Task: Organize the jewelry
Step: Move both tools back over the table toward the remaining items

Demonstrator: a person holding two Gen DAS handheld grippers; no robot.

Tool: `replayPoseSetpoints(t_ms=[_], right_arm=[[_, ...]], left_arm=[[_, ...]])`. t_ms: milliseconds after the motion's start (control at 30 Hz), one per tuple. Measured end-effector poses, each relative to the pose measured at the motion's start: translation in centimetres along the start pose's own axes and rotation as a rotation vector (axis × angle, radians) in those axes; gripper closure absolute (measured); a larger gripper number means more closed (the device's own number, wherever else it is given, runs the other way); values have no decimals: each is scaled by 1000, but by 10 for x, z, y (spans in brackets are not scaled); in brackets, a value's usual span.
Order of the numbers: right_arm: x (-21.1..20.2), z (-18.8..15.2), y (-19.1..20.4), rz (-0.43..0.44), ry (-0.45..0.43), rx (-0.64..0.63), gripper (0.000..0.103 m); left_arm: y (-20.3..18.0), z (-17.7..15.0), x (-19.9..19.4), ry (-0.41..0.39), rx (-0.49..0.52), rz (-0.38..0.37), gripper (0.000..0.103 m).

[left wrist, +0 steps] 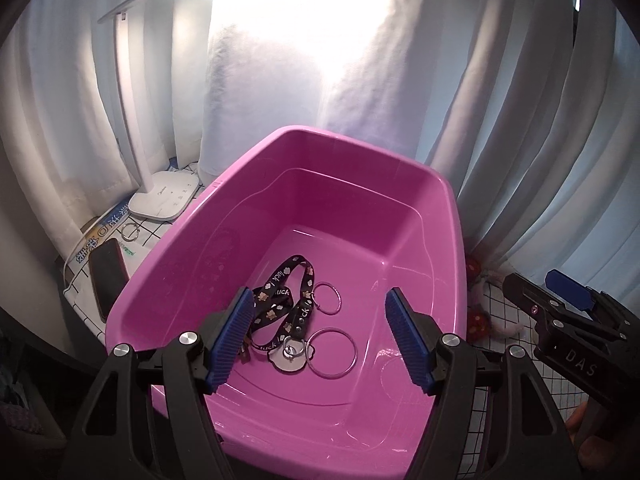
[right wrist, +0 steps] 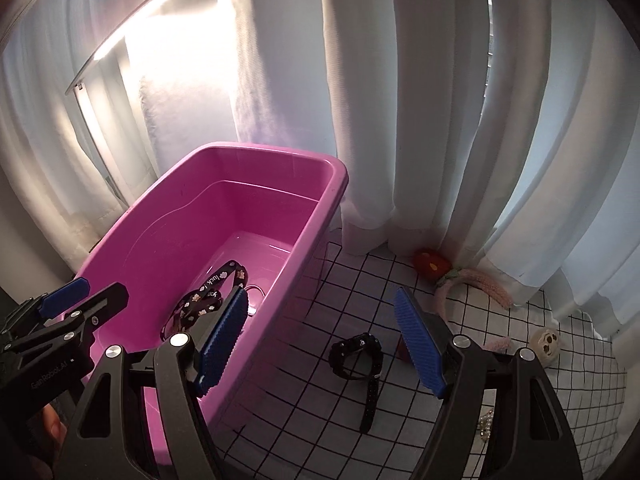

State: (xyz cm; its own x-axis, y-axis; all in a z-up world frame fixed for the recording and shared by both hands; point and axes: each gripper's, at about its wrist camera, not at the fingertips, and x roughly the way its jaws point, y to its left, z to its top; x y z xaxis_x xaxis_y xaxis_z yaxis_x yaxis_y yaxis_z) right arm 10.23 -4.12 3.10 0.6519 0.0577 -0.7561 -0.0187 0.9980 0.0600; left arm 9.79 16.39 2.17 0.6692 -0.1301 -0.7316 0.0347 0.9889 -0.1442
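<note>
Two thin metal rings (left wrist: 332, 353) and a patterned black lanyard (left wrist: 286, 300) lay on the glossy floor of the pink plastic tub (left wrist: 452, 216). The left gripper (left wrist: 320, 336) hovered over them, jaws spread and empty. The right gripper (right wrist: 320, 344), jaws likewise spread, hung above a black watch (right wrist: 358, 356) on the grid-patterned counter (right wrist: 400, 412).

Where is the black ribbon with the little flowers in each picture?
Left wrist view: the black ribbon lies on the bottom of the pink tub, between the open left gripper fingers.
Right wrist view: the ribbon is low left, partly behind a finger.
Shared landmark: the pink tub.
</note>
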Motion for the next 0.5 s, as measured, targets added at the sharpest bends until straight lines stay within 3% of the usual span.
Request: replayPoseSetpoints(t_ms=[500], right_arm=[[-47,-58,-125,-138,17,175,31]], left_arm=[[-112,-24,0,39,126,-165,36]])
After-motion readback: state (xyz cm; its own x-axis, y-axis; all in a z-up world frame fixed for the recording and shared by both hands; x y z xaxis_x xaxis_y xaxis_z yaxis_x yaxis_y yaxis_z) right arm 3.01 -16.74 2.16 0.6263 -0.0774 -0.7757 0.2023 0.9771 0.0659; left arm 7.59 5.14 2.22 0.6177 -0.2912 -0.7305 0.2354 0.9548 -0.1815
